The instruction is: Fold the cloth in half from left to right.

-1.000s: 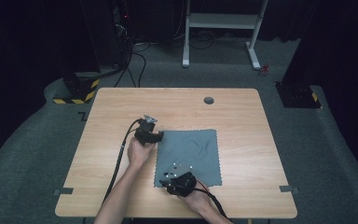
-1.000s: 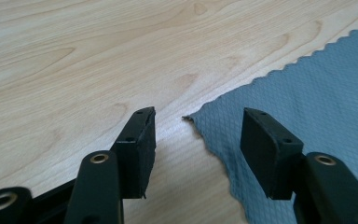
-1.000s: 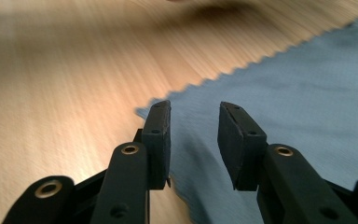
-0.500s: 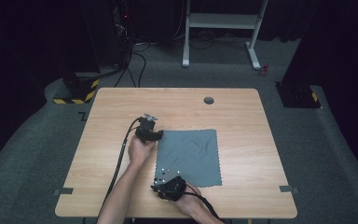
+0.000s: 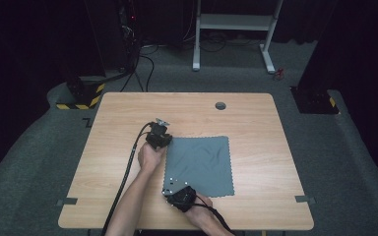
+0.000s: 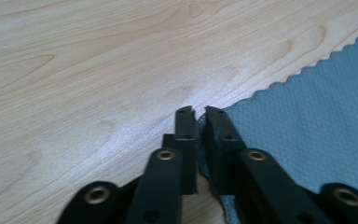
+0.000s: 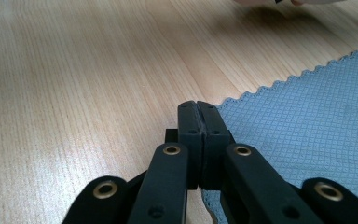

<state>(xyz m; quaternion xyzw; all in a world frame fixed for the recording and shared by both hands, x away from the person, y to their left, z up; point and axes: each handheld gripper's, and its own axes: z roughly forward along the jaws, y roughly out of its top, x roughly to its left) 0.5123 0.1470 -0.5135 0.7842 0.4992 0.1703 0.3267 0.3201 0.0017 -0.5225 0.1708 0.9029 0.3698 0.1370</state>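
So both grippers are pinching the grey cloth (image 5: 201, 165) — left gripper (image 6: 196, 113) on its far-left corner, right gripper (image 7: 197, 108) near-left — probably to lift or fold it

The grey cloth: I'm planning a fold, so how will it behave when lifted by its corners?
The grey cloth will probably be floppy: soft wrinkles cross it where it lies flat on the table. It looks thin and light, so it should sag between the left gripper and right gripper. Its waffle weave likely resists slipping.
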